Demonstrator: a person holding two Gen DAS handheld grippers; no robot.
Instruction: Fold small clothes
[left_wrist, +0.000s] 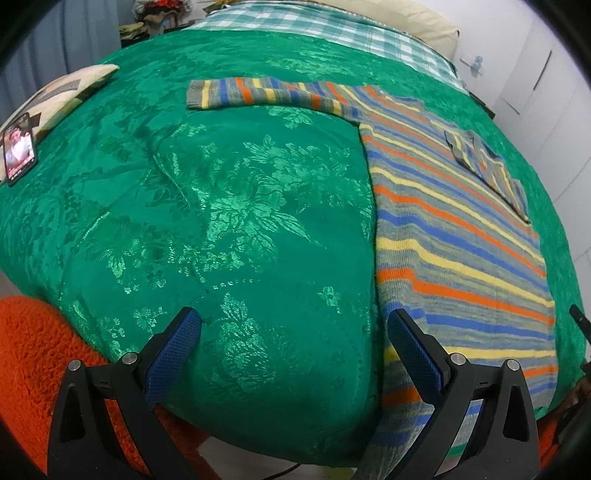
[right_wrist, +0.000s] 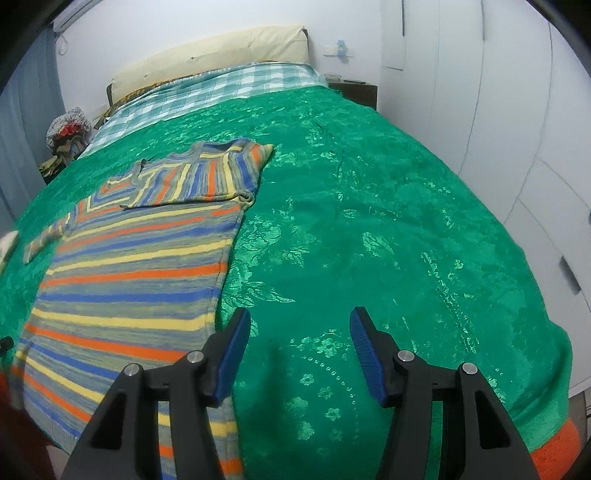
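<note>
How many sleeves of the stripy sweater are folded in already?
1. The right sleeve lies folded across the stripy sweater's chest; the left sleeve sticks straight out over the green bedspread. Both grippers are open, holding nothing.

This is a bedroom in a home. A bed (right_wrist: 406, 206) fills both views, spread with a green floral damask bedspread (left_wrist: 236, 221) over a green-and-white checked sheet (right_wrist: 207, 92), with a cream padded headboard (right_wrist: 210, 55) at the far end against a white wall. White wardrobe doors (right_wrist: 498, 92) line one side, and a dark nightstand (right_wrist: 354, 92) stands beside the head of the bed. A patterned cushion (left_wrist: 62, 92) and a smartphone (left_wrist: 18, 147) with a lit screen lie on the bedspread, and a striped knit sweater (left_wrist: 454, 240) is laid flat on it. An orange fleece blanket (left_wrist: 40, 369) shows at the foot.
</note>
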